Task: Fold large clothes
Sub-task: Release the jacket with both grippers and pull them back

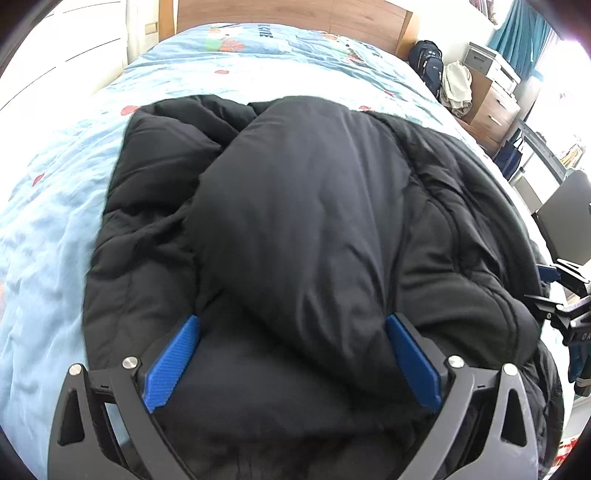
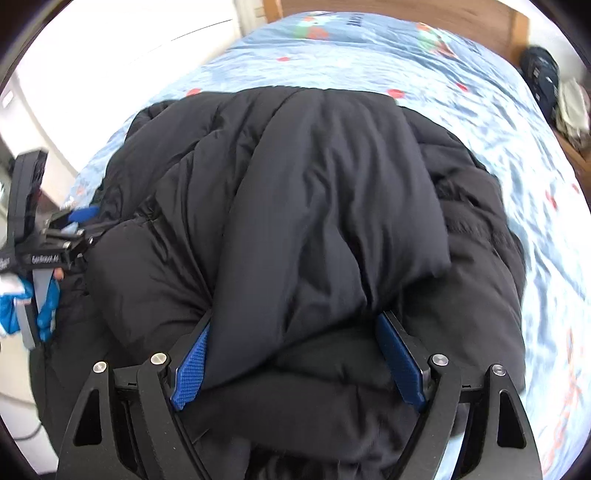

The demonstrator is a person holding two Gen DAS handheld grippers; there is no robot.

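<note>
Black padded jacket [image 1: 303, 229], bulky and quilted, lies on the bed [image 1: 55, 229], spread over a light blue cover printed with small red and green figures. A thick folded part of it, likely a sleeve or front panel, runs up the middle of the pile and away from both cameras.

From the left wrist view, the left gripper [image 1: 293, 363] stands with its jaws at their widest, the blue pads [image 1: 171, 365] apart on either side of the folded part. Fabric fills the space between them, but the pads do not press into it.

From the right wrist view, the right gripper [image 2: 297, 363] has its jaws set wide around the same thick fold. Its blue pads [image 2: 192, 373] lie against the fabric on both sides, and the cloth bunches and creases where it meets them, so this gripper appears to hold the jacket.

Each gripper shows at the edge of the other's view, near the jacket's side. A wooden headboard [image 1: 291, 14] stands at the far end of the bed. Beside the bed are a dark backpack [image 1: 428, 66], a pale bundle of cloth [image 1: 458, 88] and a wooden drawer unit [image 1: 493, 110].
</note>
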